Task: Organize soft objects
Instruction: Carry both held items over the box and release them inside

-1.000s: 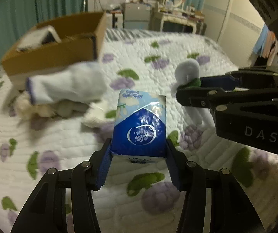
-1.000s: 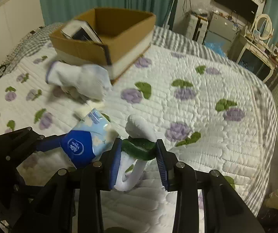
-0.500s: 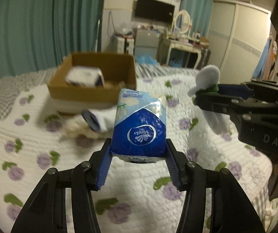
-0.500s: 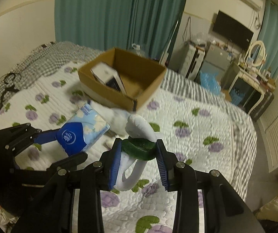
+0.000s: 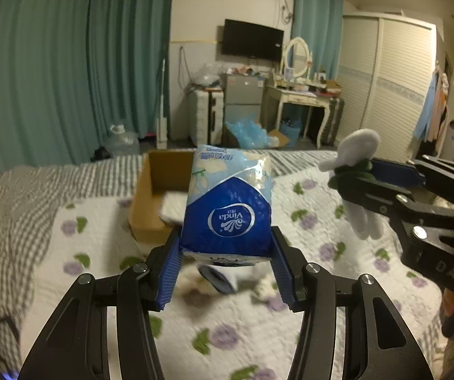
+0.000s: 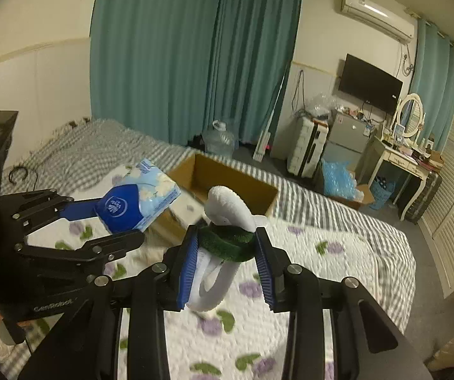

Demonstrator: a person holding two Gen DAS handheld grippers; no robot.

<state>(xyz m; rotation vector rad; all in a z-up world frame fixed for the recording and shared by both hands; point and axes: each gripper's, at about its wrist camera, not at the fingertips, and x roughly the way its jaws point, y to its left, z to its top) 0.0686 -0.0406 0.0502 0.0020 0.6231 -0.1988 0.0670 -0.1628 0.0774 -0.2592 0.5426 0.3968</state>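
Note:
My left gripper (image 5: 227,272) is shut on a blue and white Vinda tissue pack (image 5: 230,209), held up above the bed; the same tissue pack (image 6: 138,202) shows at left in the right wrist view. My right gripper (image 6: 227,262) is shut on a white plush toy with a green collar (image 6: 227,240), and that plush toy (image 5: 353,164) hangs at right in the left wrist view. An open cardboard box (image 5: 154,196) lies on the bed behind the pack, with something pale inside. Blurred socks and soft items (image 5: 217,280) lie on the quilt below the pack.
The bed has a white quilt with purple flowers (image 5: 306,332) and a grey striped blanket (image 6: 322,199). Teal curtains (image 6: 195,47), a water jug (image 6: 219,139), a suitcase (image 6: 306,145), a small fridge (image 6: 347,139) and a dressing table (image 6: 407,158) stand beyond the bed.
Both grippers have risen well above the bed with the tissue pack and plush toy still gripped. The view has tilted up, so the box and socks now sit lower and farther off.

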